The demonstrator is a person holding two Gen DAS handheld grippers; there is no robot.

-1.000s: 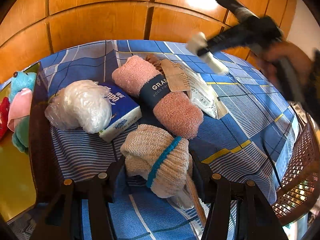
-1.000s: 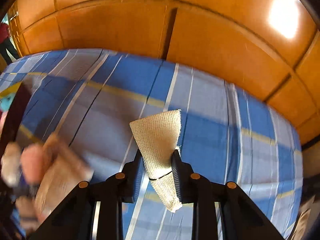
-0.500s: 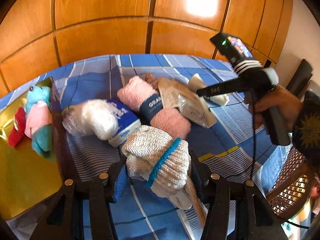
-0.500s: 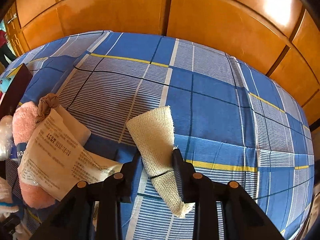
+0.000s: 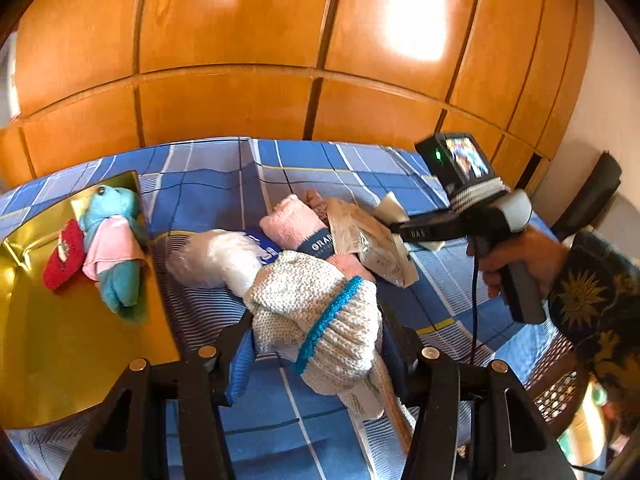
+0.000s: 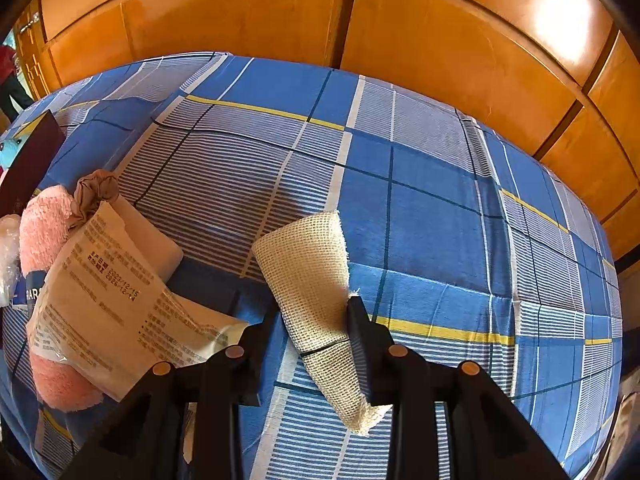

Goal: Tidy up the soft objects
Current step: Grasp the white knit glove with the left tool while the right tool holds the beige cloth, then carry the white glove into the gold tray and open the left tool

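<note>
Bulging between the closed-in fingers of the left gripper [image 5: 316, 344], a cream knitted hat [image 5: 316, 312] with a turquoise band is clamped and held just above the blue checked bedsheet [image 5: 208, 188]. Behind it lie a pink rolled towel [image 5: 296, 226] with a dark paper band, a clear plastic-wrapped white bundle [image 5: 216, 256] leaning on a blue tissue pack [image 5: 264, 246], and a printed plastic packet [image 5: 368, 244] draped over the towel. To the left sits a gold-lined tray [image 5: 60, 344] holding a turquoise plush toy [image 5: 116, 248] in a pink shirt and a small red soft item [image 5: 64, 254] touching it.

On the right, a hand [image 5: 516, 256] grips the pistol-style handle of the right gripper [image 6: 312, 320], which points level across the bed toward the packet. In its own view its fingers are pressed in on a roll of beige mesh gauze [image 6: 308, 272], which stands tilted above the sheet, its lower end hanging free below the jaws. The packet [image 6: 104, 292] and towel [image 6: 40, 216] lie near, to the left. Wooden wardrobe panels [image 6: 440, 52] rise behind the bed.
</note>
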